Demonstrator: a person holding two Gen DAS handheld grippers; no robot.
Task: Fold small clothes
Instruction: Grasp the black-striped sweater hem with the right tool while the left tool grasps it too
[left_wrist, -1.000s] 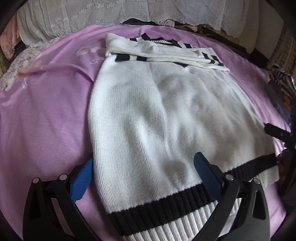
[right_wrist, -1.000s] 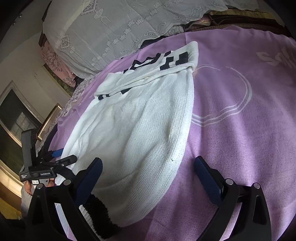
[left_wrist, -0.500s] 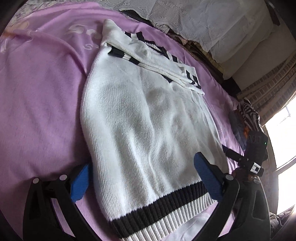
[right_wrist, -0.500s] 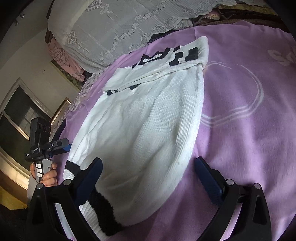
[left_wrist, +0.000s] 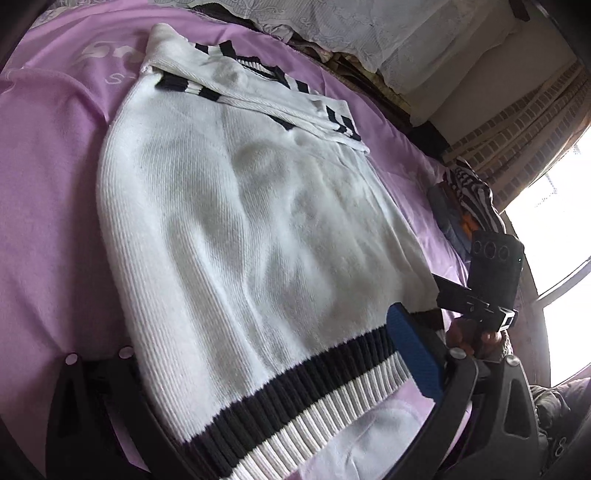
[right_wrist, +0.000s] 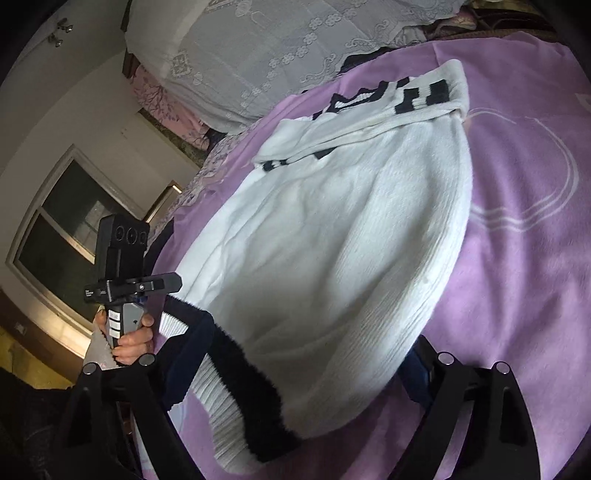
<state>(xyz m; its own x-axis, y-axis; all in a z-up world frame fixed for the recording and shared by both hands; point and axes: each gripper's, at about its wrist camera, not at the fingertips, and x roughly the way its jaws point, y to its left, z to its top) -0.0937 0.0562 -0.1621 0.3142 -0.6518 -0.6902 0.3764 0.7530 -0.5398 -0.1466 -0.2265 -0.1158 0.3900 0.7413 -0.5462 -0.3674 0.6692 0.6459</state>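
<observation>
A white knit sweater (left_wrist: 240, 221) with a black-and-white ribbed hem (left_wrist: 295, 398) lies flat on the purple blanket (left_wrist: 48, 192), its striped sleeves folded across the top. My left gripper (left_wrist: 266, 369) straddles the hem's left part, jaws wide. One blue pad (left_wrist: 413, 354) shows and the other finger is hidden under the sweater's edge. My right gripper (right_wrist: 303, 365) straddles the hem's other corner (right_wrist: 236, 373), jaws closing, pads not pressing the knit. Each view shows the other gripper in a hand: the right gripper (left_wrist: 484, 291), the left gripper (right_wrist: 122, 273).
Lace-covered pillows (right_wrist: 258, 55) lie along the head of the bed. A pile of striped clothing (left_wrist: 472, 192) sits at the blanket's right edge beside a bright window (left_wrist: 554, 229). Another window (right_wrist: 62, 229) is on the wall to the left.
Both grippers have pushed in at the hem, so the sweater's side edges now lie over their outer fingers. Each view has swung toward the other hand, which now shows closer.
</observation>
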